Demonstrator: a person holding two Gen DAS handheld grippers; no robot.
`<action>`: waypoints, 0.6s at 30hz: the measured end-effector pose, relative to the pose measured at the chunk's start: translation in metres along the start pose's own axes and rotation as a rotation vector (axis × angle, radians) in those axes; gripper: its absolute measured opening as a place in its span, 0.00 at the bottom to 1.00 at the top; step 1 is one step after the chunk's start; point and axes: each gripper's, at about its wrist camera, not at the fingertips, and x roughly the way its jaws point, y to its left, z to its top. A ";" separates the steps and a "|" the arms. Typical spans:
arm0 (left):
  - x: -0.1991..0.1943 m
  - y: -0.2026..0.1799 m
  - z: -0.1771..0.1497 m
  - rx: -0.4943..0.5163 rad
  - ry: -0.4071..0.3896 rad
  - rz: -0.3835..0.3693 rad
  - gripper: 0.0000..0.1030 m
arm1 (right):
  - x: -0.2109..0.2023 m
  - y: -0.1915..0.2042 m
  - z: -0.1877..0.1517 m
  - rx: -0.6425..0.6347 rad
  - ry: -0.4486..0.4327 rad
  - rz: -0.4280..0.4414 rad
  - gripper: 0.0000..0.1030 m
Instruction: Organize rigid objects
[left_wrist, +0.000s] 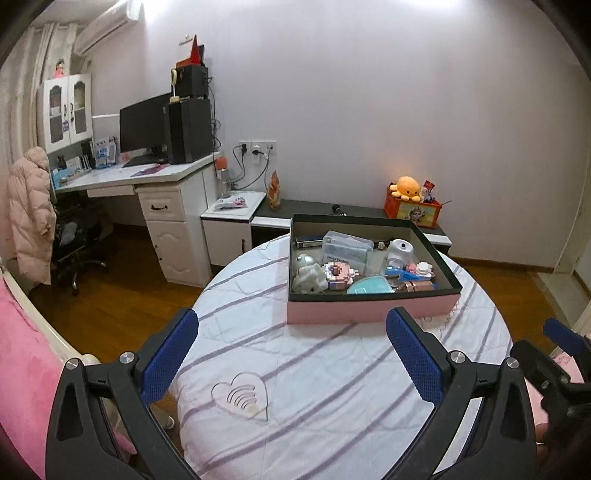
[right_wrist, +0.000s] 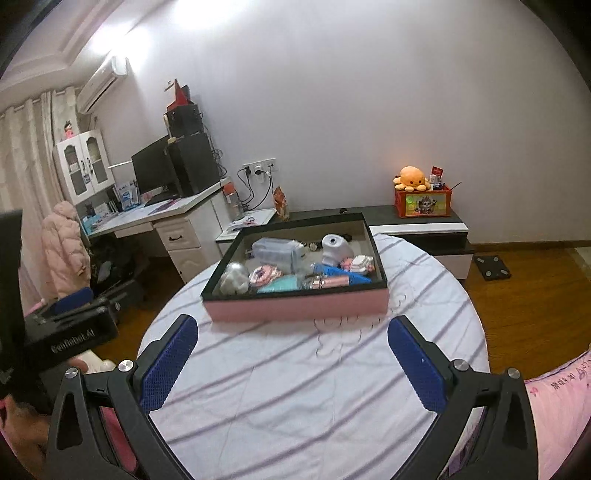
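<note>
Both tools are spread wide and carry nothing: the left gripper (left_wrist: 291, 354) hangs above the striped cloth well short of the pink box (left_wrist: 369, 312), and the right gripper (right_wrist: 293, 360) sits just as far back on its own side. The rigid objects all lie inside that box — a clear plastic case (left_wrist: 347, 247) toward the back, a white round device (left_wrist: 400, 251) to its right, a pink brick toy (left_wrist: 338, 275) in the middle, a teal case (left_wrist: 369, 287) and a rose-gold tube (left_wrist: 417, 286) along the front wall, a silvery-white figure (left_wrist: 308, 277) at the left.

The likely trouble is crowding: the pieces touch or overlap, so a wide jaw coming down on one may shove its neighbours or catch two at once. The brick toy looks apt to shed parts under a hard pinch, and the smooth tube could roll or slip. The box walls also stand in the way of a low, sideways reach. Its far corner seems near the table edge, so a push could nudge it outward.

The round table (left_wrist: 332, 406) wears a white cloth with grey stripes and a stitched heart (left_wrist: 242, 397) — soft and creased, so things set down may tilt. Around it is a bedroom: wooden floor, a white desk (left_wrist: 147, 177) with a monitor (left_wrist: 144, 127), a low dark cabinet (left_wrist: 332, 210) holding an orange crate (left_wrist: 412, 214) with a plush octopus, pink bedding at the edges
</note>
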 end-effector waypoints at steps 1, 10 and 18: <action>-0.005 -0.001 -0.002 0.004 -0.006 0.006 1.00 | -0.005 0.004 -0.003 -0.008 -0.006 -0.007 1.00; -0.046 0.000 -0.029 0.000 -0.066 0.043 1.00 | -0.046 0.030 -0.019 -0.058 -0.072 -0.052 1.00; -0.067 -0.004 -0.050 -0.001 -0.098 0.072 1.00 | -0.054 0.036 -0.028 -0.066 -0.077 -0.058 1.00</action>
